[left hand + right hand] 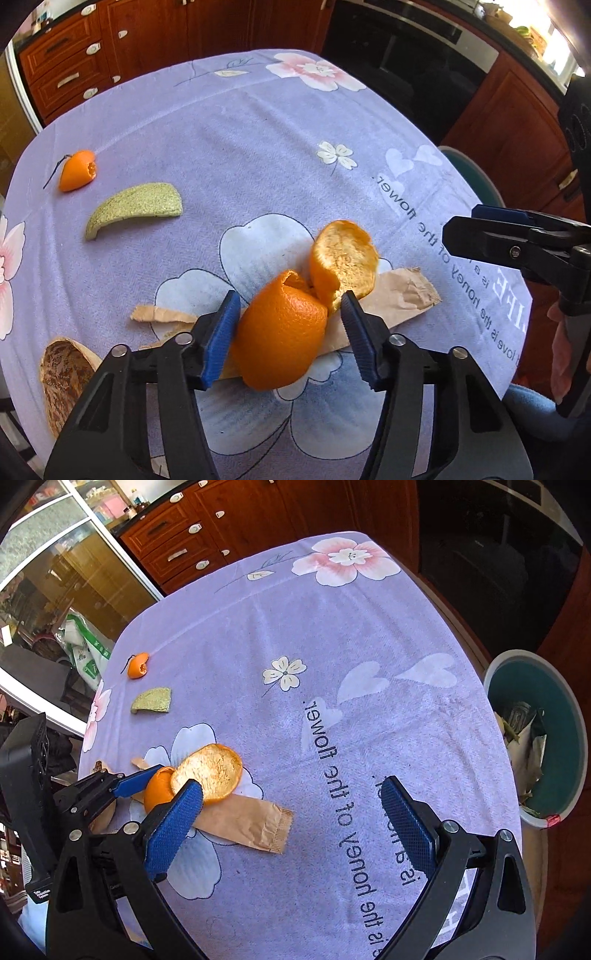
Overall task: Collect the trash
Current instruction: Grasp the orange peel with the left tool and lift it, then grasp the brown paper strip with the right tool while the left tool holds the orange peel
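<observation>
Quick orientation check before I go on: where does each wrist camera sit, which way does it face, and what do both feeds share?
Left wrist: behind the left gripper, facing across the table; open fingers flank the large orange peel; right gripper enters at the right edge.
Right wrist: behind the open right gripper, over the tablecloth; trash bin at right, left gripper at left.
Shared: orange peel, paper wrapper, melon rind, small peel.
</observation>
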{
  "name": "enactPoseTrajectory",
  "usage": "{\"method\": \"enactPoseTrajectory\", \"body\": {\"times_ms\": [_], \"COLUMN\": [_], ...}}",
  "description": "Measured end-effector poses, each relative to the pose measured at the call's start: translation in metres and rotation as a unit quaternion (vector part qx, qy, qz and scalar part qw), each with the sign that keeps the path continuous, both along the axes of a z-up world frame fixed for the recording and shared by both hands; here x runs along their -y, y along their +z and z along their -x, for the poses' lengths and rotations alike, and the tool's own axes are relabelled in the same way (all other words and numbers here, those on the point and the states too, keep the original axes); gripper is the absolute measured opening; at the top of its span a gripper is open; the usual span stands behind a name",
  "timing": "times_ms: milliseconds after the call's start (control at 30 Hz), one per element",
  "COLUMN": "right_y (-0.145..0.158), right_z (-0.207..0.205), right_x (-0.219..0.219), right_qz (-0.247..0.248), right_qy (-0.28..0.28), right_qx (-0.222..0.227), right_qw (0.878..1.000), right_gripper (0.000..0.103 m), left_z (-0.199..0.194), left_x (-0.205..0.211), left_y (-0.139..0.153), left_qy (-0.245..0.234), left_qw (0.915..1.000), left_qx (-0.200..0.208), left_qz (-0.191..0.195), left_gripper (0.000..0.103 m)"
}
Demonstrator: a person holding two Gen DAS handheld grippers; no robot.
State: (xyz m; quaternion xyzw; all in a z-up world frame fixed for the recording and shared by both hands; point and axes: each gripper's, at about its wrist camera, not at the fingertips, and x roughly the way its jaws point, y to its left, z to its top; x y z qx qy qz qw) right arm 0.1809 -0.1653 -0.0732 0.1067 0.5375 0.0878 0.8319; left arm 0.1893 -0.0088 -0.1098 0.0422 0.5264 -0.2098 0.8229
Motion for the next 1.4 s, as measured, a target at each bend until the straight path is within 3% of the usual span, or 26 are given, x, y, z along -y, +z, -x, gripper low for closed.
{"method": "enactPoseTrajectory", "body": {"times_ms": [100,233,400,467,567,833,967,1067,1400], "right_y": [-0.002,-0.004,-0.003,-0.002,-0.002,-0.005,-0.006,-0.007,-0.002], "right_z": [-0.001,-0.001,0.001,0.001,0.0,-0.001,-0.001,0.0,0.013], "right_x": [0.002,0.004,0.007,0.01,0.014,0.024,0.027,0.024,-0.007], "right_qz": [-0.004,-0.009,-0.012,-0.013,-0.017,-0.027,-0.027,-0.026,-0.024], "right_qy": [0.001,0.0,-0.001,-0.003,-0.006,-0.007,-0.005,0.001,0.056], "right_qx": [0.0,-0.002,0.0,0.003,0.003,0.004,0.007,0.007,0.008], "right_qw": [1.0,1.0,1.0,1.0,1.0,1.0,1.0,1.0,0.998], "right_gripper": [0.093,0.093,0.093,0.093,0.093,0.093,0.093,0.093,0.093], "left_z": [-0.002,-0.002,-0.001,0.0,0.0,-0.007,-0.004,-0.001,0.007], "left_x": [-0.001,0.001,0.007,0.011,0.018,0.03,0.031,0.03,-0.022], "left_y": [0.0,0.001,0.005,0.008,0.011,-0.002,0.001,0.008,0.044], "left_qy": [0.008,0.011,0.009,0.005,-0.003,0.017,0.023,0.026,0.068], "left_qw": [1.0,0.9999,0.9999,1.0,1.0,0.9998,0.9995,0.999,0.9948], "left_qx": [0.003,0.007,-0.003,0.005,0.004,-0.008,0.013,0.028,0.072], "left_qz": [-0.003,-0.005,0.004,-0.001,0.001,-0.011,-0.018,-0.023,-0.021], "left_gripper": [0.04,0.036,0.039,0.049,0.054,0.055,0.027,0.018,0.016]}}
